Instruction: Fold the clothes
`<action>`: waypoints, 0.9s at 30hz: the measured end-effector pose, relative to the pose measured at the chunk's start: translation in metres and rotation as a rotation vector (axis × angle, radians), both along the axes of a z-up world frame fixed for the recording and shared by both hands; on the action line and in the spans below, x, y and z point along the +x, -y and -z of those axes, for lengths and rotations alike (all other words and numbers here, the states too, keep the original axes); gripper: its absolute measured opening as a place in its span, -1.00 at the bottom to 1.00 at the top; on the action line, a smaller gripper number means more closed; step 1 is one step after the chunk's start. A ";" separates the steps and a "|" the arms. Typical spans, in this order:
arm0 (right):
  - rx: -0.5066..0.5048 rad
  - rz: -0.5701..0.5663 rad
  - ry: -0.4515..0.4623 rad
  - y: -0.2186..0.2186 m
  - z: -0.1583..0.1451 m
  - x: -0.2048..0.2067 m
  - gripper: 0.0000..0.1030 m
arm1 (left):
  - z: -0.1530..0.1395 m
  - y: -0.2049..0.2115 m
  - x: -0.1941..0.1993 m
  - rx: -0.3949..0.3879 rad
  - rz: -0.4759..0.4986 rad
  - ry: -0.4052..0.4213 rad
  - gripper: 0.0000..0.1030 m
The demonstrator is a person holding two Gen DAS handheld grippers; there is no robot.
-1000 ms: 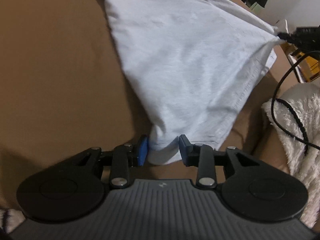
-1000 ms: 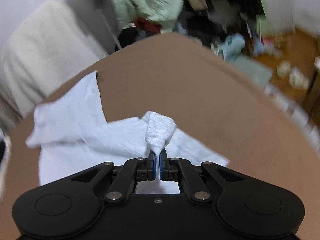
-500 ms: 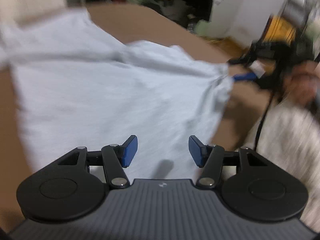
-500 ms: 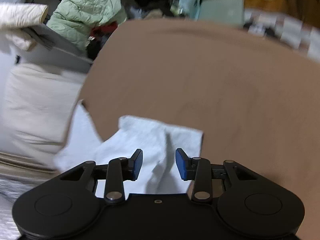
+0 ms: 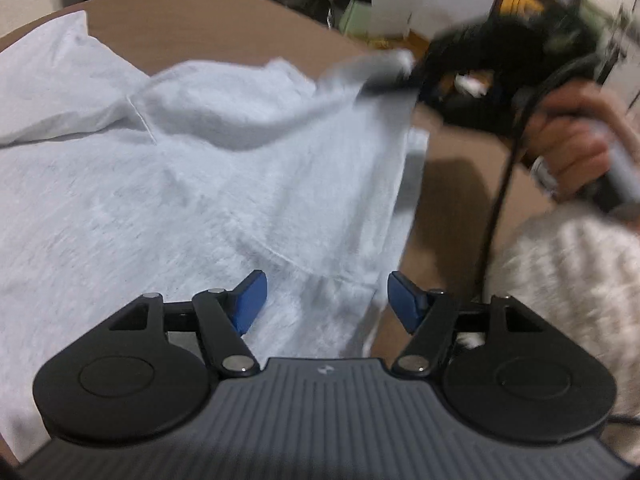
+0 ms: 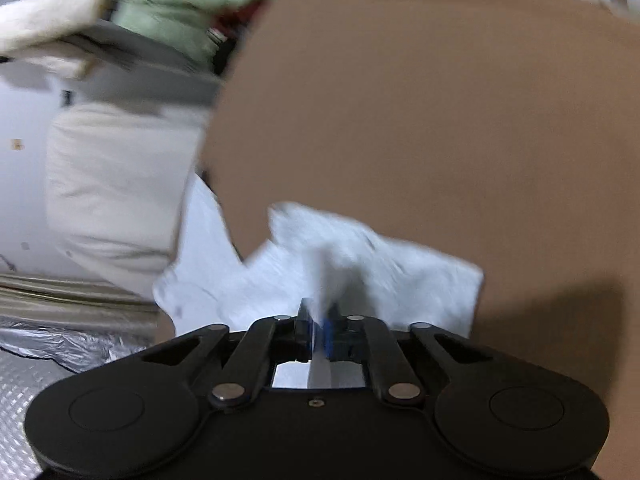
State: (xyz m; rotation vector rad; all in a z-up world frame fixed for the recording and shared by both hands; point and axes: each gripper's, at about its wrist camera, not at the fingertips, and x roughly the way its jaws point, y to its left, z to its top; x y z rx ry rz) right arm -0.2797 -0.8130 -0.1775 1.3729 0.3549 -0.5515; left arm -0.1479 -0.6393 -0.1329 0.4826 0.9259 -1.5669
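Nearest to us in the left wrist view, our left gripper (image 5: 323, 300) hangs over the near edge of the pale grey shirt (image 5: 192, 184); its jaws have just been opening and now stand wide, the blue pads (image 5: 250, 300) clear of the cloth, which lies below and between them without being pinched. The shirt is spread over the brown bench (image 5: 208, 20), covering the near and left part of it, with a stitched hem curving just past the left gripper and one sleeve lying toward the far left corner. Farther along the shirt, its far right corner is lifted off the bench and drawn into our right gripper (image 5: 384, 84), blurred there, with the right hand (image 5: 572, 148) wrapped round the handle and a black cable (image 5: 500, 184) hanging from it. In the right wrist view the right gripper (image 6: 318, 334) has its jaws closed tight on a bunched fold of the shirt (image 6: 360, 264), which rises from between the pads and spreads away across the bench (image 6: 440, 100). Beyond the shirt's far left edge sit a cream cushion (image 6: 120, 184) and, farther off, a pale green jacket (image 6: 192, 4). A fluffy white sleeve (image 5: 560, 288) lies right of the shirt.
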 end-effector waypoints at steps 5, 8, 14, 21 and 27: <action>-0.184 -0.004 -0.065 -0.021 -0.035 0.000 -0.92 | -0.003 0.001 0.011 0.052 -0.018 -0.102 -0.78; -0.285 -0.009 -0.159 -0.035 -0.058 -0.001 -0.94 | -0.009 0.002 0.024 0.138 -0.062 -0.232 -0.78; -0.248 0.022 -0.273 -0.026 -0.052 -0.025 -0.94 | 0.002 0.014 0.014 0.215 -0.025 -0.247 -0.78; -0.145 -0.017 -0.554 0.002 -0.026 -0.020 -0.63 | 0.034 0.011 0.028 0.244 -0.089 -0.319 -0.72; -0.368 0.150 -0.501 -0.013 -0.082 -0.042 -0.24 | -0.004 -0.008 0.053 0.200 -0.107 -0.224 0.20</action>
